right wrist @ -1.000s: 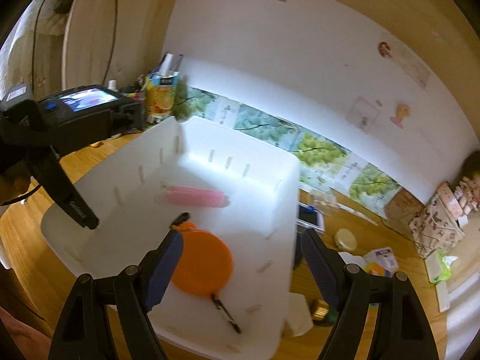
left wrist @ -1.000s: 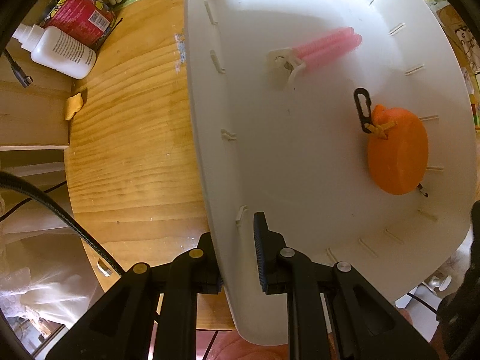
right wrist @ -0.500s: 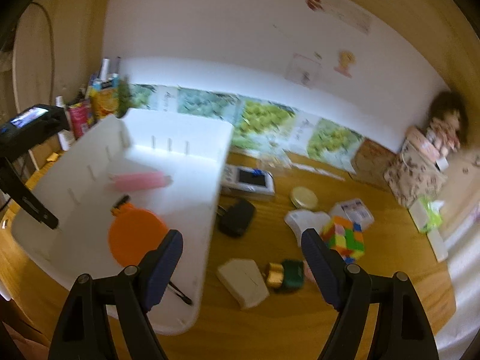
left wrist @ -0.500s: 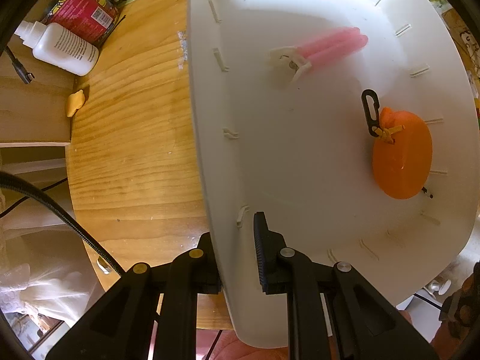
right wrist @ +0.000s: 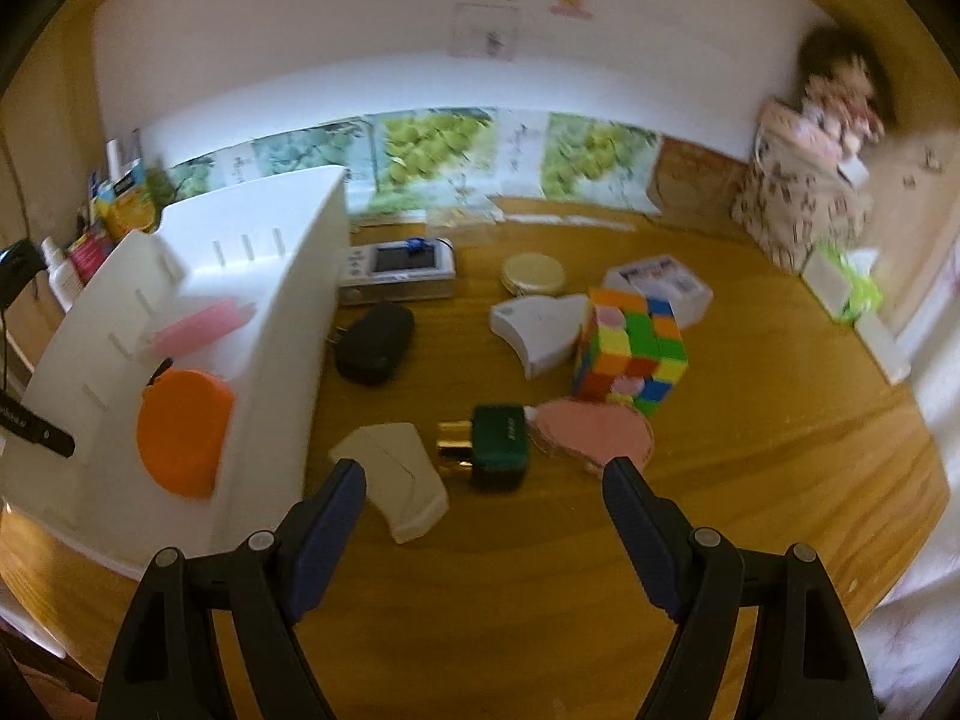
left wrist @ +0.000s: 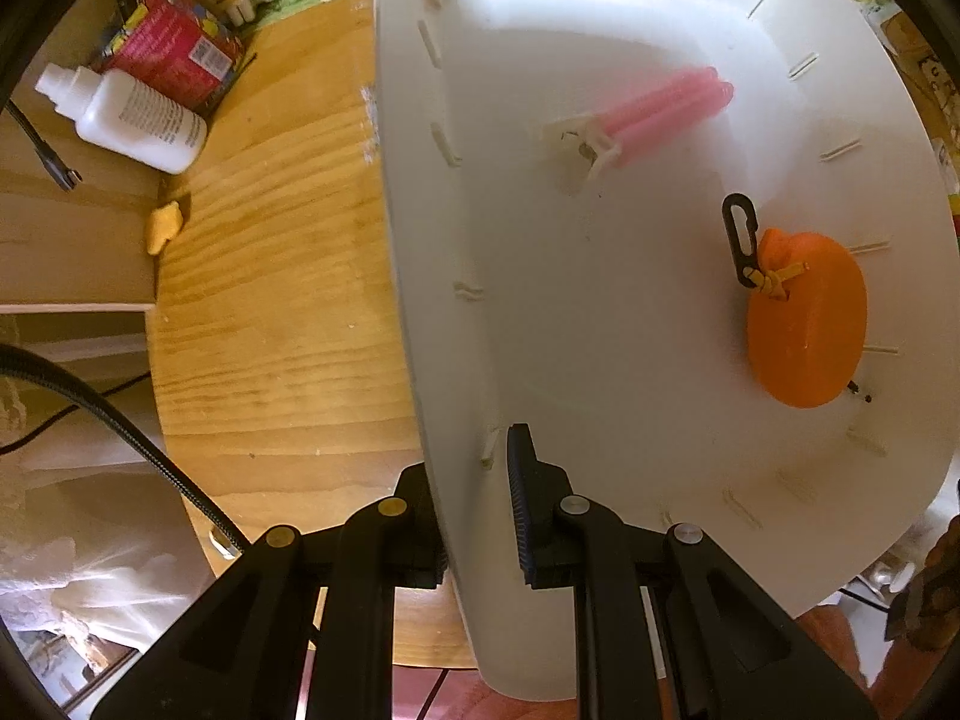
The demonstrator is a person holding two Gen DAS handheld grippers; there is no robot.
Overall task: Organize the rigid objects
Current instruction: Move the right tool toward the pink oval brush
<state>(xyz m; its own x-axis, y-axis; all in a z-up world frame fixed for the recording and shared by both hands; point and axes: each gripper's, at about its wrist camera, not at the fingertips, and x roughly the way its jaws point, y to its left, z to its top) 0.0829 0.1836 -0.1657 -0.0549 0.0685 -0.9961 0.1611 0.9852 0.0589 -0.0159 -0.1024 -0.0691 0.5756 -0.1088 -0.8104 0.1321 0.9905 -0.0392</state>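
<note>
My left gripper (left wrist: 474, 480) is shut on the near wall of a white plastic bin (left wrist: 432, 276), one finger outside and one inside. Inside the bin lie a pink handled item (left wrist: 654, 111) and an orange disc (left wrist: 807, 324) with a black clip. In the right wrist view the bin (right wrist: 282, 372) stands at the left with the orange disc (right wrist: 183, 432) in it. My right gripper (right wrist: 483, 480) is open above the wooden table, over a green and gold block (right wrist: 489, 444), a white wedge (right wrist: 396, 480) and a pink flat piece (right wrist: 594, 435). A colour cube (right wrist: 630, 354) sits just beyond.
A black pouch (right wrist: 375, 342), a white device with a screen (right wrist: 399, 270), a round tin (right wrist: 534, 273), a white case (right wrist: 537, 330) and a small box (right wrist: 660, 285) lie further back. A white bottle (left wrist: 126, 114) and red packet (left wrist: 174, 54) stand left of the bin.
The right gripper has swung right and downward, away from the bin toward the loose objects on the table, rolling as it went. The left gripper has kept its grip on the bin wall.
</note>
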